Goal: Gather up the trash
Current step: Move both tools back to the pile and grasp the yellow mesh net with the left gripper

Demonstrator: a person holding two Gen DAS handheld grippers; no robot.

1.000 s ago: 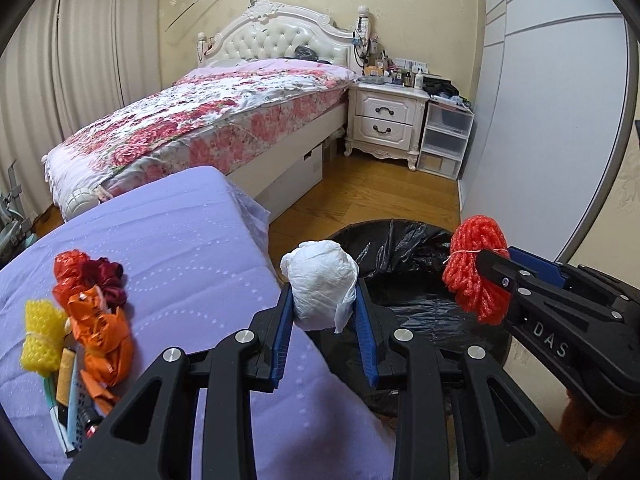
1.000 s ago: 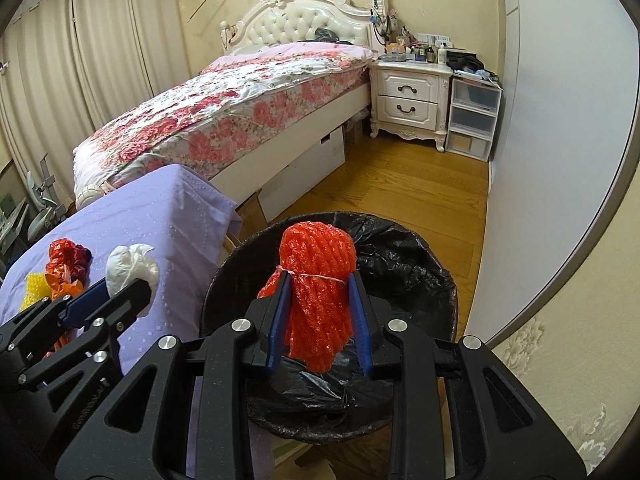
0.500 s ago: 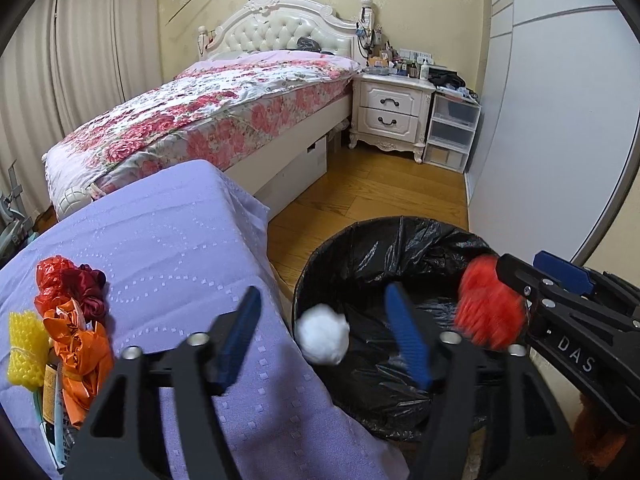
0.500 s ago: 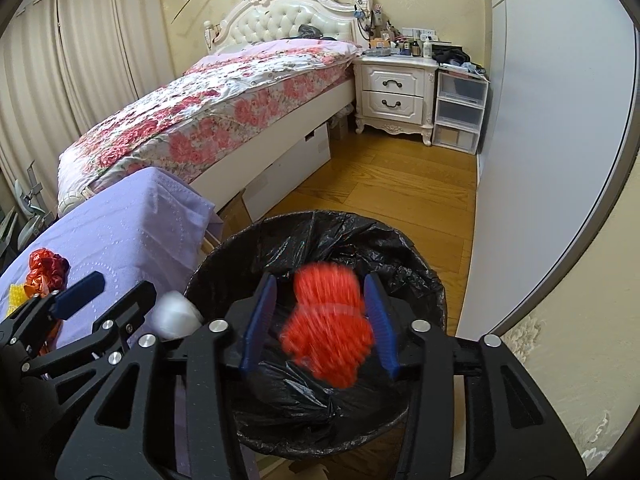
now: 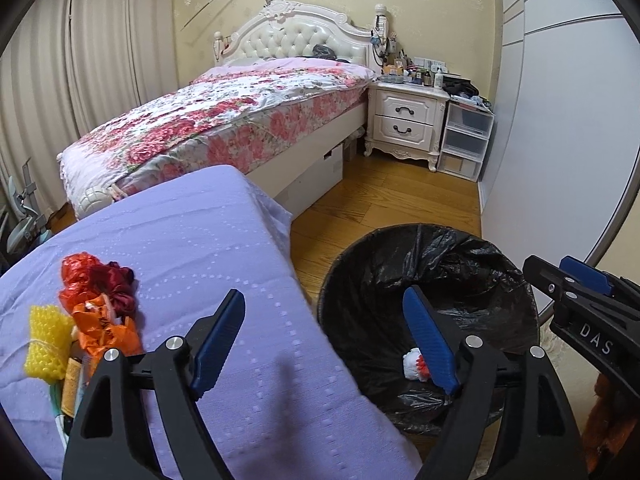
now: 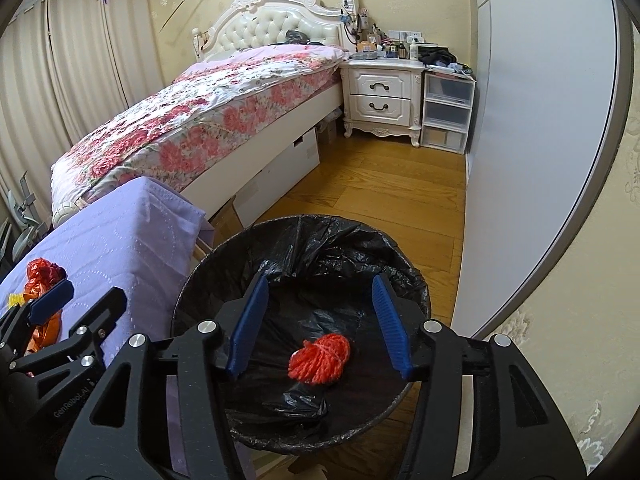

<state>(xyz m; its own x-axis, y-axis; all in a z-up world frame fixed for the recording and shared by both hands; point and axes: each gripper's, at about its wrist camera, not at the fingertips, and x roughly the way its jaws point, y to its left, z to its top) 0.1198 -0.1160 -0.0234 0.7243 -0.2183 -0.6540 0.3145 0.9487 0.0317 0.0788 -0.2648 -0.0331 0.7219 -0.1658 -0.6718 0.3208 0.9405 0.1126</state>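
right wrist view: red net bundle (image 6: 319, 358) lies diagonally in bin (image 6: 416, 280).

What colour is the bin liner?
Black, glossy and crinkled; the bin liner shows best in the right wrist view.

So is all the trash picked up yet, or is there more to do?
Not all. A red mesh bundle and a white wad lie at the bottom of the trash bin. Nothing is in hand: the left gripper and right gripper are both open and empty. Left to collect on the purple table: yellow mesh, orange wrappers and red wrappers.
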